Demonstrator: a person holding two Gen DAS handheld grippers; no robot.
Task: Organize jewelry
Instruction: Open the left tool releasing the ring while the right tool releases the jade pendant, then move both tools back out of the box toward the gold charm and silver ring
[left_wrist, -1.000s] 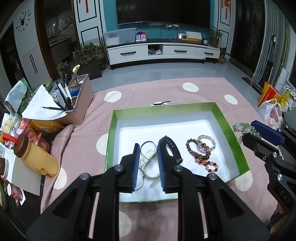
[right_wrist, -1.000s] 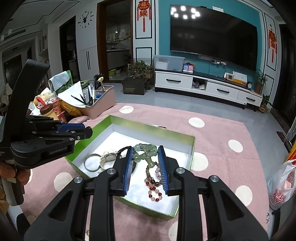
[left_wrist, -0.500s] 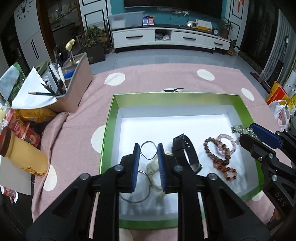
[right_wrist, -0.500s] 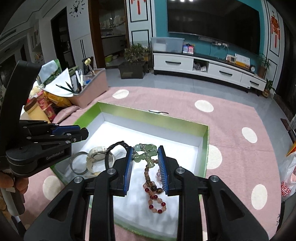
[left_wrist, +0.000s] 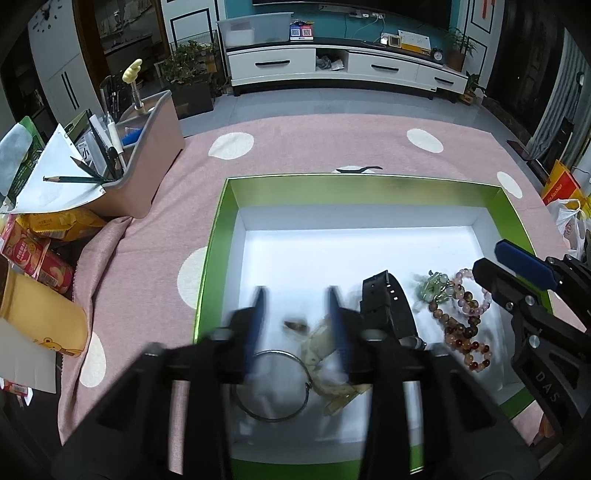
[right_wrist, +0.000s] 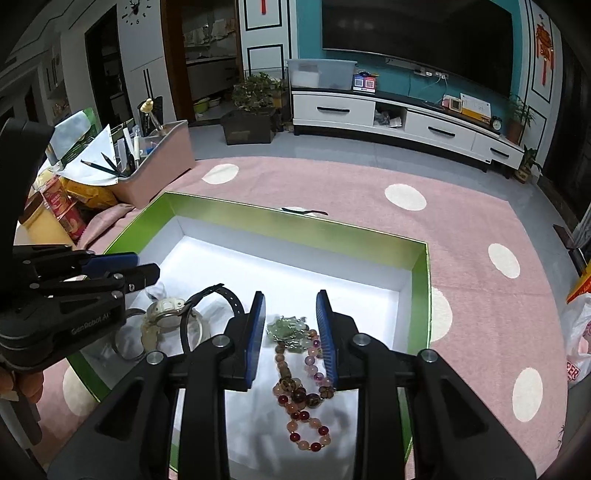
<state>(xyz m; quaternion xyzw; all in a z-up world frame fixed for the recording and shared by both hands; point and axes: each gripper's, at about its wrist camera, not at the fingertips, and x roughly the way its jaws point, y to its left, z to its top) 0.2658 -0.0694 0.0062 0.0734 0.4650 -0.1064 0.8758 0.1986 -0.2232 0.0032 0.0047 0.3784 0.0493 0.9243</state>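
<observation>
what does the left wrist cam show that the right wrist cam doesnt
Only the left wrist view: its own blurred left gripper, jaws opening over the silver bangle, nothing pressed between them.

Only the right wrist view: the TV, a wall clock, and the right gripper, jaws opening around the green pendant.

Both: the green box, black watch strap, bead bracelets and pink bin.

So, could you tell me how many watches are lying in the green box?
2: a cream watch near the left gripper, and a black-strapped watch just right of it. None seems hidden.
</observation>
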